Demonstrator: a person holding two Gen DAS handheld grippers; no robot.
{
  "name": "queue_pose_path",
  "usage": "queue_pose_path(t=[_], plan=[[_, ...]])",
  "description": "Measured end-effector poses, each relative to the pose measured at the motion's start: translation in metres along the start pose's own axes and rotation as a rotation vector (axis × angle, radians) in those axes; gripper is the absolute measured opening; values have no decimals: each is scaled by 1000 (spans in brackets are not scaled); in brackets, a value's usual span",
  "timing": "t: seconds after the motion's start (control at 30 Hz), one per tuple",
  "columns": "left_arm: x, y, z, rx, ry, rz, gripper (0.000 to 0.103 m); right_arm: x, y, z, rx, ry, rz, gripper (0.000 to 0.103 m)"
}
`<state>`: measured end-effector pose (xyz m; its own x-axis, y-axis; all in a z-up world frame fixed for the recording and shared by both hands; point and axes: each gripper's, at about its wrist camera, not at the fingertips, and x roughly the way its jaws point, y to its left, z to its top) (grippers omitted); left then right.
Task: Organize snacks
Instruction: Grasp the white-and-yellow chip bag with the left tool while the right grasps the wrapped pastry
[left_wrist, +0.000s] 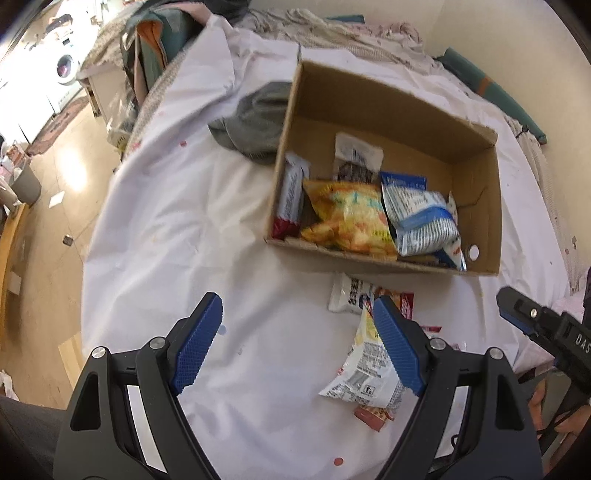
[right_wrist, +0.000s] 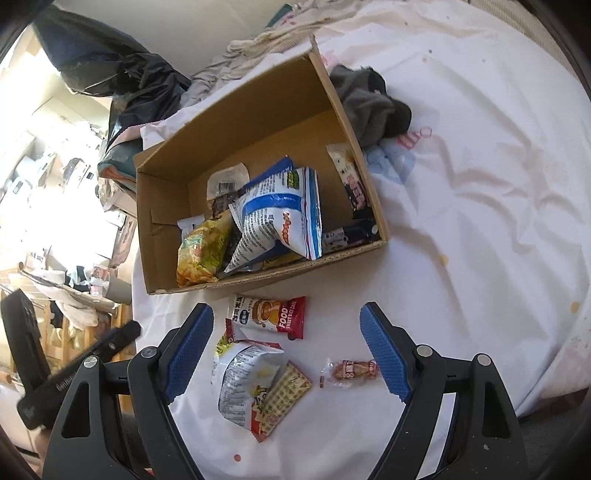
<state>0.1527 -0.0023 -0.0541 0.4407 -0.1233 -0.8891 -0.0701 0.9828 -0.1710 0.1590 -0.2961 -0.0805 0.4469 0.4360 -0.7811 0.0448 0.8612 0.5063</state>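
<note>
Our right gripper (right_wrist: 286, 349) and left gripper (left_wrist: 297, 341) hang released; the white packet (right_wrist: 245, 376), probably light and crinkly, wants pinching at its seam.

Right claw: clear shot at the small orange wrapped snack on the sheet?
Probably yes. The right claw is open, and the small orange wrapped snack lies alone on the sheet beside its right finger, with nothing covering it.

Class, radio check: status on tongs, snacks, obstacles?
Both tongs open, empty. Cardboard box part filled; four snack packets loose on sheet. Grey cloth beside box, nothing blocking.
</note>
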Motion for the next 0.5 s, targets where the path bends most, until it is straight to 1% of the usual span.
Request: queue_pose_path(t=[0.07,0.2,0.27,0.3,0.4,0.5], plan=[[12,-6,-7,-2,55,-21,81,2,0,0,2,2,-6,84],[39,-30,-22,38,175,-107,81,1,-1,2,-3,-12,-25,84],[51,-44,-27,57,221,-159,81,0,-4,2,10,-13,-29,84],[55,-51,-28,70,233,-171,81,-1,-6,3,17,-12,-29,84],[70,-71,-34,143,274,-169,81,-3,-12,2,32,-11,-40,84],[82,-78,-40,165,311,-143,81,-5,-16,2,34,-15,-51,84]])
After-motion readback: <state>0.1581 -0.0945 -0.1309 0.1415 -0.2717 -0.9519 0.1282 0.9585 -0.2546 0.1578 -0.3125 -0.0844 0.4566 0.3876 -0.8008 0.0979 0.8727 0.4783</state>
